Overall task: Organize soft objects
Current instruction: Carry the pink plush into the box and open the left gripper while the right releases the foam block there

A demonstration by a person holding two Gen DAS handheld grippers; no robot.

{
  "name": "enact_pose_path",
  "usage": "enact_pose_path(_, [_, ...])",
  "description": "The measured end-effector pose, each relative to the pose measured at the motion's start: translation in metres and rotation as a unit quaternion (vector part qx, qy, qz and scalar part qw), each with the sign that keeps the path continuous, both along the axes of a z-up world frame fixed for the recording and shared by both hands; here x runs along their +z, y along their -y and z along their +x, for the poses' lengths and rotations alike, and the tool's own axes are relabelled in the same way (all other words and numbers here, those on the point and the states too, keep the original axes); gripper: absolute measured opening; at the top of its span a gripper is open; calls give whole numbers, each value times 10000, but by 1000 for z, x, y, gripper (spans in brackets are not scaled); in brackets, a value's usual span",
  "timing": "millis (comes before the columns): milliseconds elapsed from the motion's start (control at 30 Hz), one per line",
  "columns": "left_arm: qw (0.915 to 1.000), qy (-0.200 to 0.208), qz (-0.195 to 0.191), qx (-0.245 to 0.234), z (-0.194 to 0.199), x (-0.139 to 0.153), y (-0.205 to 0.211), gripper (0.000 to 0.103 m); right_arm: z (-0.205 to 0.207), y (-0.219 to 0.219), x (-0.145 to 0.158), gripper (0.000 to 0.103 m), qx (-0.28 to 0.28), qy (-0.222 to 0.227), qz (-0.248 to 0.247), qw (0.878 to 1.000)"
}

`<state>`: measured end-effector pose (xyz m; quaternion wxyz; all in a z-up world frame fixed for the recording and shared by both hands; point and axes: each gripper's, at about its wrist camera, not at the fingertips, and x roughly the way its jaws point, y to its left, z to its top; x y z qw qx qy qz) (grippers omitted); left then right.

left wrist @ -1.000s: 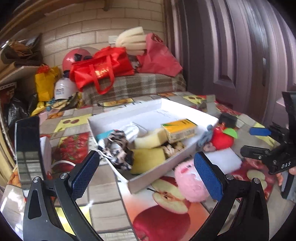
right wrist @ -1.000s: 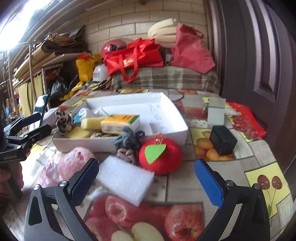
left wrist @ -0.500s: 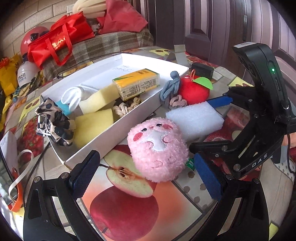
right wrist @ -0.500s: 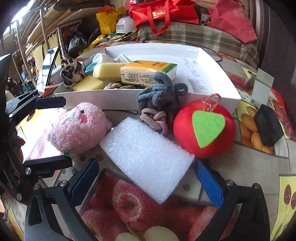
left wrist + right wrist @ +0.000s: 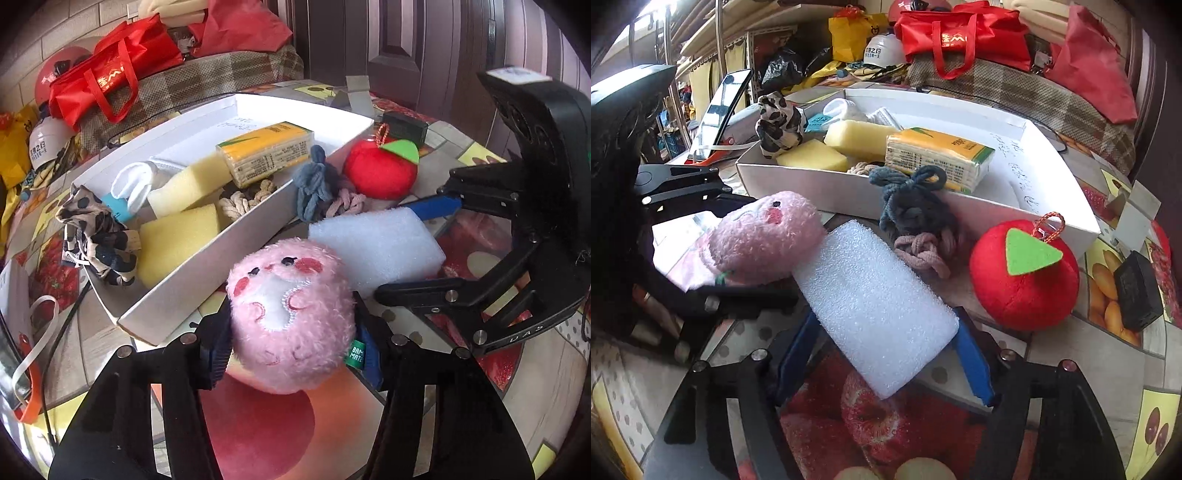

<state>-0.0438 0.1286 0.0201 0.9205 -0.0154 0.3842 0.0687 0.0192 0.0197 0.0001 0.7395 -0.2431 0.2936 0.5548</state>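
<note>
Two grasps are closing at once, one in each view. In the left wrist view, the left tongs (image 5: 291, 352) have just been closing and now clamp the pink plush toy (image 5: 290, 317) by its sides, the toy resting on the desk (image 5: 258, 424) just beside the near corner of the white box (image 5: 207, 284). In the right wrist view, the right tongs (image 5: 886, 363) have likewise been closing and their blue pads press the near end of the white foam block (image 5: 875, 302), which lies flat between the plush toy and the red plush apple (image 5: 1023, 273). The step in hand looks like picking up both soft things; next, each probably needs lifting clear of the desk and carrying over the box wall, where sponges and a tissue pack (image 5: 938, 155) already lie.
</note>
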Motion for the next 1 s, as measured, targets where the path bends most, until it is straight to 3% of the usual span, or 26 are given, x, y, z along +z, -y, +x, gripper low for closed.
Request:
enact_pose_path(100, [9996, 264, 50, -55, -9, 7, 4, 54, -3, 13, 0, 66, -28, -8, 49, 10000])
enact_pose_path(267, [9903, 1014, 952, 5, -33, 25, 31, 54, -23, 43, 11, 65, -130, 370, 517, 9979])
enact_pose_path(333, [9859, 1238, 1125, 46, -42, 29, 34, 54, -27, 55, 18, 65, -179, 503, 821, 9952])
enact_pose_path(467, [9809, 1579, 1082, 334, -57, 36, 24, 54, -24, 71, 26, 65, -485, 601, 1297, 9885])
enact_pose_path(533, [9758, 1739, 1000, 867, -65, 39, 10, 54, -18, 82, 32, 65, -841, 635, 1590, 9816])
enact_pose_path(667, [9645, 1880, 590, 1757, -77, 39, -24, 55, 2, 116, 39, 65, -2069, 482, 2369, 9480])
enact_pose_path(767, [9622, 1864, 571, 1903, -75, 38, -27, 55, 20, 124, 37, 65, -2539, 141, 2581, 9321])
enact_pose_path(867, [9594, 1961, 733, 1889, -71, 39, -19, 55, 23, 118, 38, 65, -2576, 88, 2597, 9306])
enact_pose_path(1000, [9581, 1987, 824, 1891, -62, 40, -17, 55, 9, 103, 41, 65, -2363, 451, 2529, 9371])
